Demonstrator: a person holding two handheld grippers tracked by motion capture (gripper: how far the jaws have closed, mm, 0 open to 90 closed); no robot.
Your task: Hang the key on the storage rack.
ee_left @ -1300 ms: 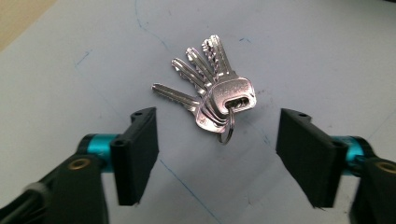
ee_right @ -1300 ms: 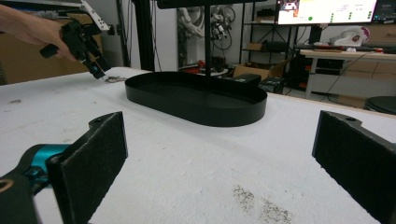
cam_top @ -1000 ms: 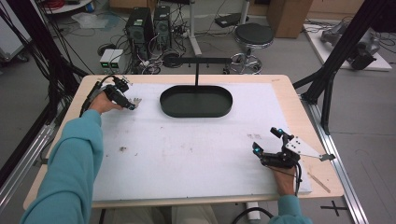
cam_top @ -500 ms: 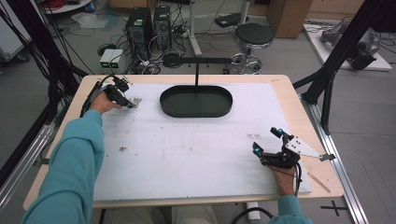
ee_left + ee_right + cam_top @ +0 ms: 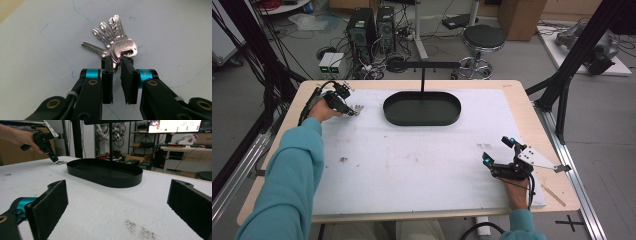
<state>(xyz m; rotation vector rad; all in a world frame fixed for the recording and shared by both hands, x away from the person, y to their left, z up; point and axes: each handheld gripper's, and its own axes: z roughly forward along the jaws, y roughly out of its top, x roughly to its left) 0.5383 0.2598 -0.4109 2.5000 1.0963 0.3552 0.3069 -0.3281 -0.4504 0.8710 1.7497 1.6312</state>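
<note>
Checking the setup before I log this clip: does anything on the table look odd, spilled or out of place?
Nothing serious. The white mat has dark smudges near the right claw and blue pen marks. The bunch of keys lies fanned out, ring between the left claw's jaws. The black tray sits flat and empty.

Even, bright indoor light; soft shadows; high view slightly soft; near fingers (image 5: pixel 51 205) perhaps blurred.
</note>
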